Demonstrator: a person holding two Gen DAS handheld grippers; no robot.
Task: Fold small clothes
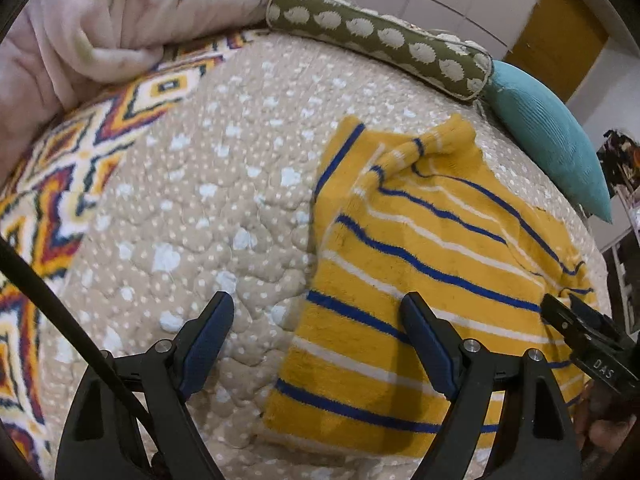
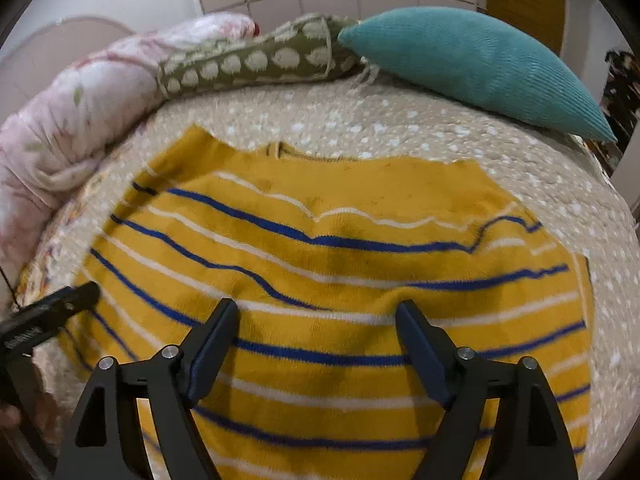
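Stripes of blue and white cross the yellow fleece garment (image 2: 340,280), which lies spread on the beige quilted bedspread with white dots (image 1: 208,208). The left tool (image 1: 316,312) hangs spread wide over the garment's left edge, holding nothing. The right tool (image 2: 316,316), equally wide, hangs above its middle. A teal knitted cushion (image 2: 472,56) rests behind.

your left gripper (image 1: 318,314) hangs over the near left edge of the sweater (image 1: 432,264), one finger above the quilt (image 1: 224,184), the other above the sweater. your right gripper (image 2: 318,320) hangs over the sweater's middle. the sweater lies flat on the quilt. behind it, along the far edge, sit a bundled blanket (image 2: 80,108) at left, a bolster (image 2: 256,60) in the middle, and a cushion (image 2: 472,60) at right, end to end.
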